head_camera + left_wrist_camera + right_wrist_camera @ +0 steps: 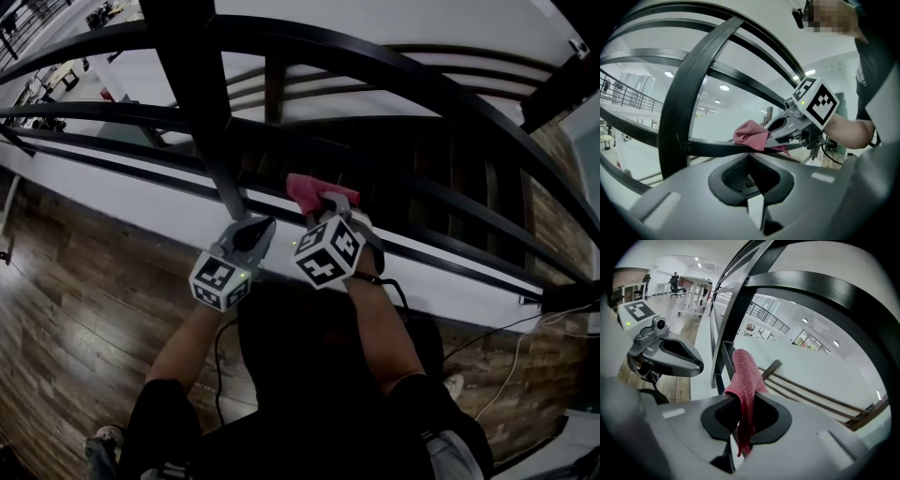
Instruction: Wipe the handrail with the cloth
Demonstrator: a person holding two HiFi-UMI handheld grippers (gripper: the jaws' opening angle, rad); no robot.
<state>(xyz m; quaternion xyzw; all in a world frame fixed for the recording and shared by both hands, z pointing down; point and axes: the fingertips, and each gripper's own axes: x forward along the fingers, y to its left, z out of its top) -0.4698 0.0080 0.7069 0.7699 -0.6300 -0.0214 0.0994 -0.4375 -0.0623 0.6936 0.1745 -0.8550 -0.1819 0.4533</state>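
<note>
A black metal railing with a curved handrail (pixel 394 70) and a thick upright post (pixel 197 103) stands in front of me. My right gripper (pixel 323 202) is shut on a pink cloth (pixel 305 190), which it presses against a lower black bar (pixel 441 202) of the railing. In the right gripper view the cloth (pixel 743 376) hangs out of the jaws (pixel 740 401) and touches the bar. My left gripper (pixel 262 227) is shut and holds nothing, just left of the cloth near the foot of the post. From the left gripper view, the cloth (pixel 750 135) lies on the bar (pixel 708 149).
I stand on a wood-plank floor (pixel 84 319) beside a white ledge (pixel 178 220). Cables (pixel 511 352) run over the floor at the right. Beyond the railing the drop opens to a lower level with desks (pixel 42 84). A brick wall (pixel 562 216) is at the right.
</note>
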